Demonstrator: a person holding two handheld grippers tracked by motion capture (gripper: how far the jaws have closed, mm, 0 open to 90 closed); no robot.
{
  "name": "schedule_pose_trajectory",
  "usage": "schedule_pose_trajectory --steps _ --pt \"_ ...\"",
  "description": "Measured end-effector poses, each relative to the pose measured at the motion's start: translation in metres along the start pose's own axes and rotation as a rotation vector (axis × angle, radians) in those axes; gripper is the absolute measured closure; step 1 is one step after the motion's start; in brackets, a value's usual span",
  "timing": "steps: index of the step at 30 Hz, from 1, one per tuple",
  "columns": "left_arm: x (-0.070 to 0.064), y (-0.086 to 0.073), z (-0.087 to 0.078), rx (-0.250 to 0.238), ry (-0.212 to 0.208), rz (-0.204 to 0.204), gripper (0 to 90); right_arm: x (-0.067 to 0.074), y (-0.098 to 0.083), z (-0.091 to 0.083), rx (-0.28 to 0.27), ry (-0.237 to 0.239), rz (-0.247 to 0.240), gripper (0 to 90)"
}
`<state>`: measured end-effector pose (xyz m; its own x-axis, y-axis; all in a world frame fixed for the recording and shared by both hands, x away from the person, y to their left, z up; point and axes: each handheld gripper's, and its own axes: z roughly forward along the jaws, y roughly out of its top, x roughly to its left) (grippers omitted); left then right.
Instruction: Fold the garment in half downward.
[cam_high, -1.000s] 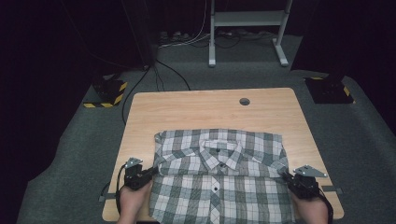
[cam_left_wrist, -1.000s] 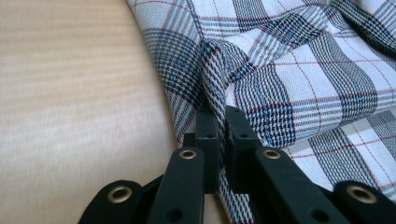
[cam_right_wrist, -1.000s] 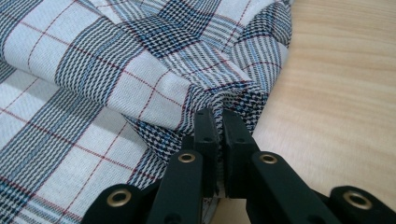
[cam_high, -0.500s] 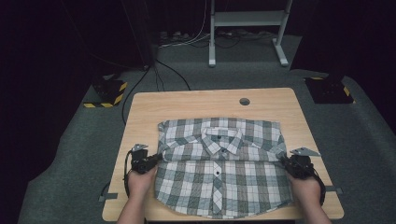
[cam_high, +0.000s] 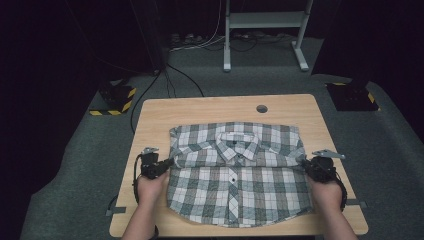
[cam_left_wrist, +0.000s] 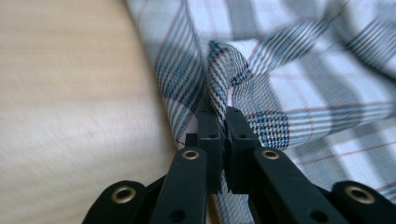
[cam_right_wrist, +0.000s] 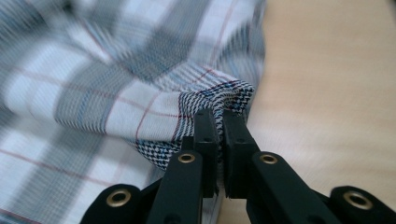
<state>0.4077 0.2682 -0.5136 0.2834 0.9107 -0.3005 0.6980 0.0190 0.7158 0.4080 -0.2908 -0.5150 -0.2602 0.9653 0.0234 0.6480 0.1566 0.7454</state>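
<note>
Left claw: jaws pressed together on a pinched fold of the plaid shirt at its left edge; in the left gripper view the cloth rises in a small ridge straight out of the closed tips.
Right claw: jaws likewise clamped on a fold at the shirt's right edge; in the right gripper view a bunched corner of fabric sits between the tips.
Hands: the left hand and the right hand come in from the near edge, one at each side of the shirt, each gripping its tool.
Shirt: grey, white and dark check with thin red lines, buttoned, collar toward the far side, lying front up on the middle of the worktop; the sleeves are folded in, and a crease runs across it at the level of the two claws.
Worktop: light wood, with a small round hole near its far edge, beyond the collar and apart from it.
Surroundings: grey carpet around the worktop, cables trailing on it, and a white frame's legs farther back.
</note>
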Motion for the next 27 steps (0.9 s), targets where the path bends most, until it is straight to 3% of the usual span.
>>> schedule_pose_trajectory --steps 9,14,17,20,23,27 --pt "-0.029 0.092 -0.068 -0.157 0.008 0.124 89.1 0.004 0.081 -0.072 -0.233 -0.016 -0.075 86.6" --pt "-0.043 0.12 -0.097 -0.226 -0.006 0.157 89.1 0.006 0.114 -0.106 -0.316 -0.04 -0.112 86.6" --pt "-0.044 0.117 -0.104 -0.243 -0.027 0.154 89.1 0.004 0.116 -0.116 -0.334 -0.039 -0.117 86.5" --pt "-0.044 0.102 -0.102 -0.228 -0.039 0.173 89.0 0.004 0.106 -0.118 -0.331 -0.031 -0.118 86.6" --pt "-0.039 0.078 -0.097 -0.204 -0.051 0.179 89.0 0.003 0.082 -0.114 -0.314 -0.004 -0.108 86.5" --pt "-0.03 0.043 -0.087 -0.166 -0.069 0.156 89.0 0.007 0.047 -0.108 -0.287 0.021 -0.108 86.5"
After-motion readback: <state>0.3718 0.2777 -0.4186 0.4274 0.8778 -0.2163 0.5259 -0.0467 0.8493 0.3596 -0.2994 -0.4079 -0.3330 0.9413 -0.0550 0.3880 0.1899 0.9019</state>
